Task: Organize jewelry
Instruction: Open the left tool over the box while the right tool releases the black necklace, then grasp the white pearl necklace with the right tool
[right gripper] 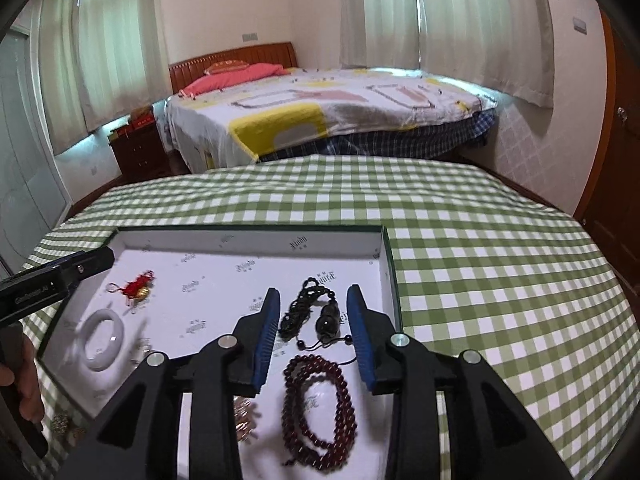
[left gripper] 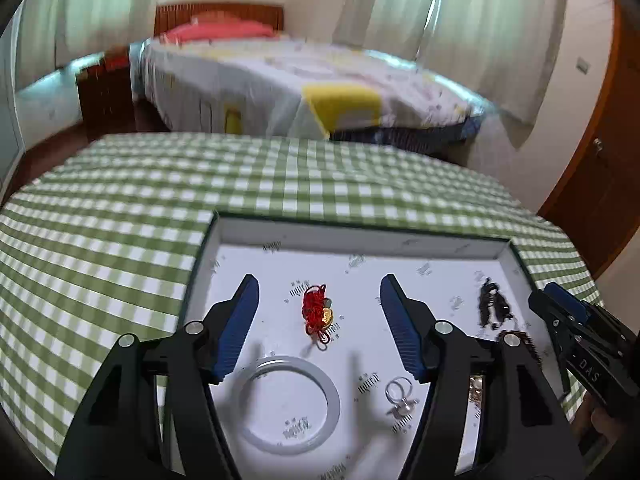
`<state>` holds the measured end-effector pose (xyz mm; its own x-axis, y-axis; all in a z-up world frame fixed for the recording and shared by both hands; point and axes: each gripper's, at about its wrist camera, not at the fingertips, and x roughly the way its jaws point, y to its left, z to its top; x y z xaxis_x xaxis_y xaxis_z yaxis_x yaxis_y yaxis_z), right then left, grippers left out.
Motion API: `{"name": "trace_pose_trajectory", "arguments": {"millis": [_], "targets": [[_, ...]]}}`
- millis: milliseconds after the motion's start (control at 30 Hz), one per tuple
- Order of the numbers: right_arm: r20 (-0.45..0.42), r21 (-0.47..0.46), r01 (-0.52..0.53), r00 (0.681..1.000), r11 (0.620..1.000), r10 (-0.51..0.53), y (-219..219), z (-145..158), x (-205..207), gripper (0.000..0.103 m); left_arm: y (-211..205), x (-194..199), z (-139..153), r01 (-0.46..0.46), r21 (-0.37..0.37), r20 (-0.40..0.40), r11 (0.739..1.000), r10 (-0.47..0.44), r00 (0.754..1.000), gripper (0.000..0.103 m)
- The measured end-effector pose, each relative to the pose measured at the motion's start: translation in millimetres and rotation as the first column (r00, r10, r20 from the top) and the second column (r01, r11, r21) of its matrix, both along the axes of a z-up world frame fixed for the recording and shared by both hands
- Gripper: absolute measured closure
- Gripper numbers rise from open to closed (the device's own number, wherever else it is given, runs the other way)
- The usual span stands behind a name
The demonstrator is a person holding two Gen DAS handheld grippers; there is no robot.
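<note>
Looked like the picking stage, nothing grabbed yet. Left gripper spread wide over the red charm, mid-tray on the table. Right gripper also released, straddling the black bead necklace near the tray's right side. Probably needed lowering, then clenching.

Home bedroom: made bed with wooden headboard and pink pillow, bedside cabinet, curtained windows, wooden door, gingham-covered table in foreground.
</note>
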<state>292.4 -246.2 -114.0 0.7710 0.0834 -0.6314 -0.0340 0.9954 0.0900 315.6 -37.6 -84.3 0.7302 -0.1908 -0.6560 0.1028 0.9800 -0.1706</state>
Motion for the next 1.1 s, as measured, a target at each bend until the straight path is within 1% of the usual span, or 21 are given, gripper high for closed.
{"name": "trace_pose_trajectory", "arguments": {"millis": [33,133,267,333,533,633,700,867,900,1000,1100], "targets": [[0.01,0.002,0.001,1.0,1.0,-0.001,0.5,1.9,-4.5,0.066,1.3,-7.6,4.1,-0.004,0.001,0.027,1.0,0.004,1.0,0.036],[0.041,0.002,0.004,0.999,1.0,-0.004,3.9,8.7,-23.2,0.064,6.8,-31.9,13.4,-0.016,0.015,0.092,1.0,0.015,0.996,0.034],[0.056,-0.01,0.002,0.998,1.0,-0.001,8.5,8.9,-49.0,0.063,14.1,-59.6,18.3,-0.031,0.032,0.128,0.999,0.027,0.991,0.033],[0.054,-0.006,0.003,0.999,1.0,-0.002,10.0,6.5,-61.9,0.063,18.1,-71.0,18.0,-0.038,0.034,0.133,0.999,0.034,0.991,0.033],[0.047,-0.001,0.001,0.999,1.0,-0.001,15.0,-4.4,-95.1,0.063,32.9,-107.7,10.4,-0.073,0.027,0.121,0.997,0.069,0.99,0.033],[0.039,-0.004,-0.008,0.999,1.0,0.009,19.8,-12.5,-107.8,0.062,40.3,-121.1,3.3,-0.086,0.043,0.109,0.995,0.081,0.991,0.033],[0.03,-0.006,-0.016,0.999,1.0,0.016,23.6,-18.1,-112.9,0.059,43.1,-129.6,-1.3,-0.09,0.048,0.099,0.995,0.084,0.992,0.033],[-0.004,-0.001,-0.037,0.999,0.999,0.037,31.7,-35.4,-126.1,0.055,49.0,-151.8,-10.6,-0.097,0.063,0.08,0.993,0.092,0.993,0.033],[-0.006,-0.002,-0.038,0.999,0.999,0.038,32.7,-37.2,-127.1,0.052,49.2,-155.2,-12.5,-0.098,0.064,0.075,0.993,0.094,0.993,0.033],[-0.013,-0.001,-0.048,0.999,0.999,0.048,35.5,-40.9,-128.4,0.046,50.6,-164.4,-19.3,-0.098,0.068,0.058,0.993,0.094,0.994,0.033],[-0.024,-0.012,-0.057,0.998,0.998,0.057,40.4,-43.8,-127.9,0.044,52.4,-170.1,-25.6,-0.094,0.073,0.039,0.993,0.092,0.995,0.033]]}}
